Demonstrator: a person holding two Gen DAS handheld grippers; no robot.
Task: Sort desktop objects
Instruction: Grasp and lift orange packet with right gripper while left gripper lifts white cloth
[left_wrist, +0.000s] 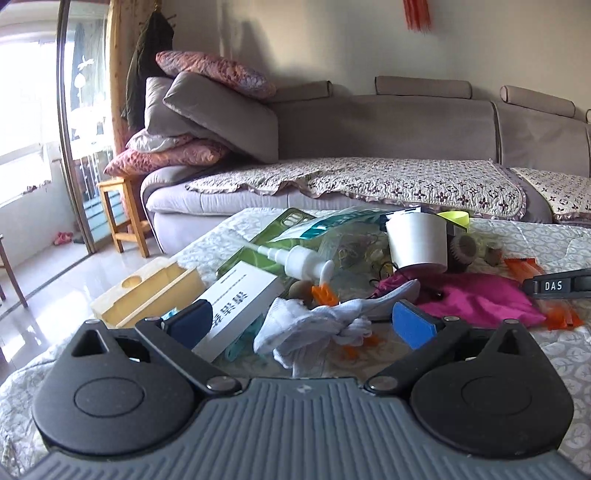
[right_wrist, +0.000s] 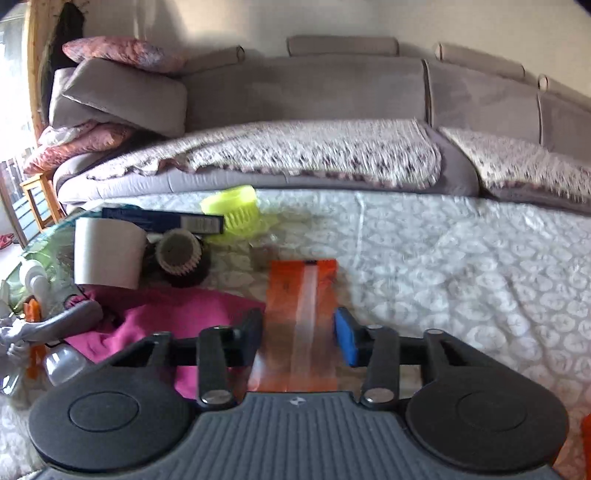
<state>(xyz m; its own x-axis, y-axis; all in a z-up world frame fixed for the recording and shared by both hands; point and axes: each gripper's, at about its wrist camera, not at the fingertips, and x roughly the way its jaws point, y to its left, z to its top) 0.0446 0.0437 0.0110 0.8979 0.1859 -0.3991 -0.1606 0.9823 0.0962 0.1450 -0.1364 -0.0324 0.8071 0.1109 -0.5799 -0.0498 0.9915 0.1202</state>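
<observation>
The left hand-held gripper (left_wrist: 303, 320) is held low and level over the near edge of the quilted white-patterned table cover (left_wrist: 554, 236), its two blue-padded fingers spread wide apart with nothing between them. Just ahead of the gap, a crumpled white cotton sock (left_wrist: 314, 332) is seen lying on the cover. To its left, a white rectangular carton with black printed characters (left_wrist: 240, 306) is laid flat, its long axis running from near left to far right. Beyond it, a white plastic pump dispenser (left_wrist: 299, 260) is tipped on its side, the thin tube pointed away to the left. One upturned white paper cup (left_wrist: 417, 240), one magenta cloth (left_wrist: 476, 299) and one pale wooden holder with a round hole (left_wrist: 147, 291) are counted; several small orange pieces are scattered, too blurred to number.

The right hand-held gripper (right_wrist: 300, 334) is held level too, fingers parted to a narrower gap. Between them an orange translucent plastic bag with a clear centre strip (right_wrist: 303, 295) is stretched, its long axis pointed straight ahead toward the grey sofa (right_wrist: 332, 88). Whether the pads actually touch its edges cannot be told through the motion blur. Farther off, one lime-green round brush (right_wrist: 236, 210), one dark round brush with pale bristles (right_wrist: 179, 254) and one dark blue flat box (right_wrist: 162, 219) are seen.
</observation>
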